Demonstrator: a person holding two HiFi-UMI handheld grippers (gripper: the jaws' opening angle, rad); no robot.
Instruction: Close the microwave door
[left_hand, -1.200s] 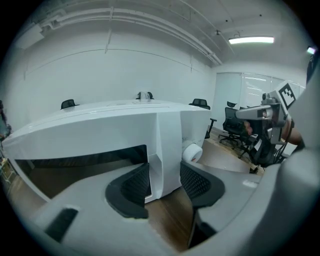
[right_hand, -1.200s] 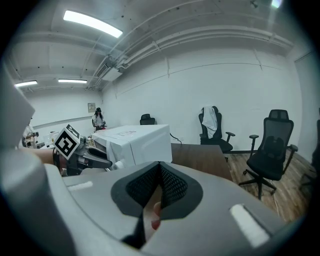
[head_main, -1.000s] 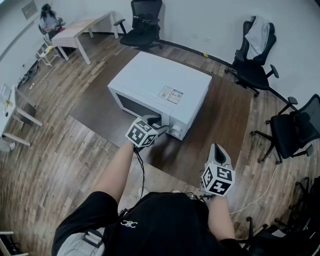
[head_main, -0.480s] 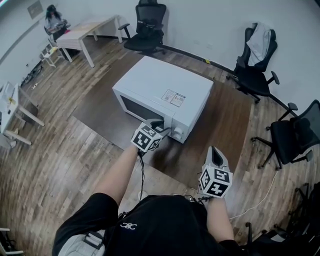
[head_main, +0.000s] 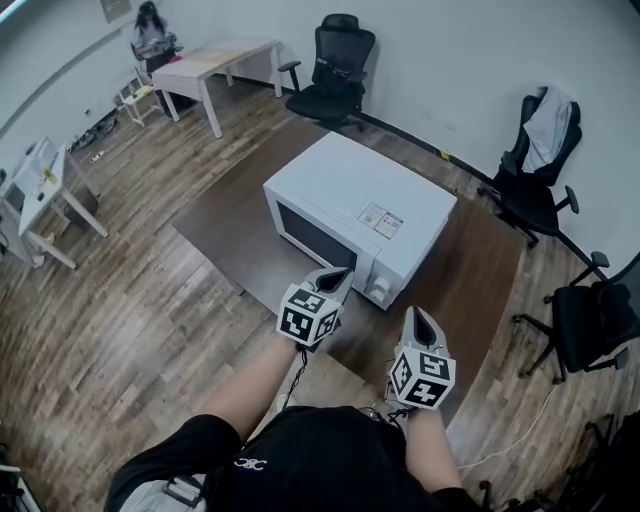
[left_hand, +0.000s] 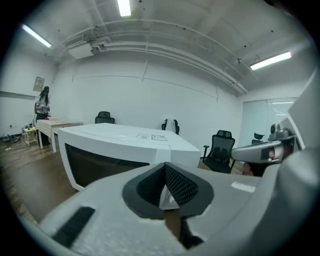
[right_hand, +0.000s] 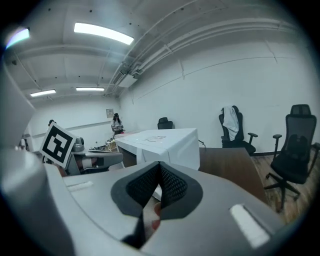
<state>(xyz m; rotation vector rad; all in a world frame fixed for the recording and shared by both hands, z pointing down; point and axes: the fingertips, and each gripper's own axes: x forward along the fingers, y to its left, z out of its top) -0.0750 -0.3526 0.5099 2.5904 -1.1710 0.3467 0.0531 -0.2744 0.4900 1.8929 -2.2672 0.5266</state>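
Note:
A white microwave (head_main: 362, 205) stands on a dark brown tabletop (head_main: 463, 276), its dark-windowed door (head_main: 320, 236) flush with the front. My left gripper (head_main: 336, 277) hovers just in front of the door's right end, apart from it, its jaws shut on nothing. To its right and nearer to me, my right gripper (head_main: 417, 319) hangs over the table's front edge, also shut and empty. In the left gripper view the microwave (left_hand: 115, 147) fills the middle beyond the closed left gripper (left_hand: 167, 172). The right gripper view has the microwave (right_hand: 167, 142) ahead of the right gripper (right_hand: 159, 170).
Black office chairs stand behind (head_main: 335, 65) and to the right (head_main: 535, 190) of the table, another at the far right (head_main: 595, 320). A white desk (head_main: 215, 70) with a person (head_main: 152, 35) beside it is at the back left. A small white table (head_main: 45, 190) stands on the left.
My left gripper has drawn back from the microwave's front, risen, and its jaws have shut. The right gripper has shifted left, closer to the left one. The door looks the same.

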